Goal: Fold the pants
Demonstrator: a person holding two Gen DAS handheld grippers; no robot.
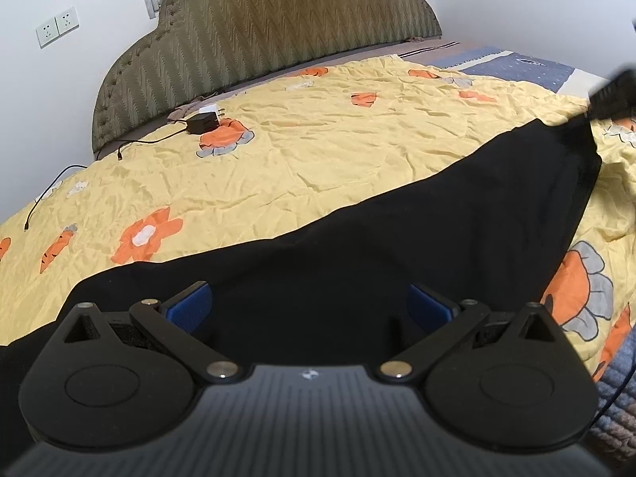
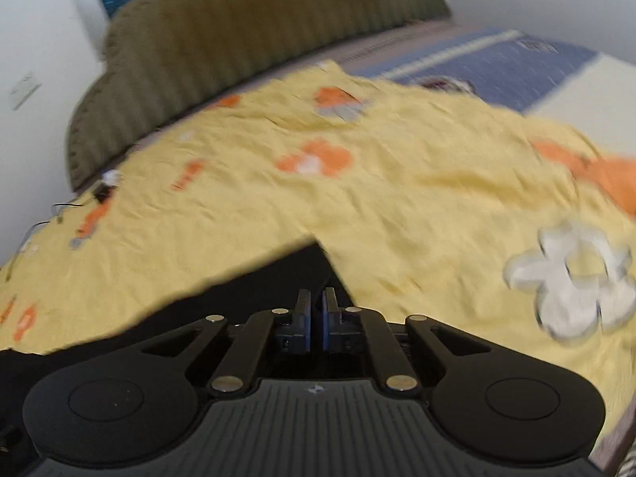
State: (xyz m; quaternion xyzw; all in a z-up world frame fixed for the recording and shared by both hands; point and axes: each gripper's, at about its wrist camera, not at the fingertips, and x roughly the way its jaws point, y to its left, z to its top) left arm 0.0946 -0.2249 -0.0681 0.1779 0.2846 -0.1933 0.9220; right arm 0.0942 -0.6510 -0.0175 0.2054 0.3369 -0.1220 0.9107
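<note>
Black pants (image 1: 397, 246) lie spread across the yellow flowered bedspread (image 1: 318, 139). My left gripper (image 1: 310, 298) hovers low over the near part of the pants, its blue pads wide apart with nothing pinched between them. The far corner of the pants runs up to my right gripper (image 1: 612, 95) at the right edge of the left wrist view. In the blurred right wrist view my right gripper (image 2: 317, 298) has its pads almost together at that corner of the pants (image 2: 238, 298), pinching the thin black cloth.
A black charger (image 1: 202, 122) with its cable (image 1: 51, 187) lies near the padded olive headboard (image 1: 258, 28) at the back left. A blue blanket (image 1: 516, 65) shows beyond the bedspread at the back right. White walls stand behind.
</note>
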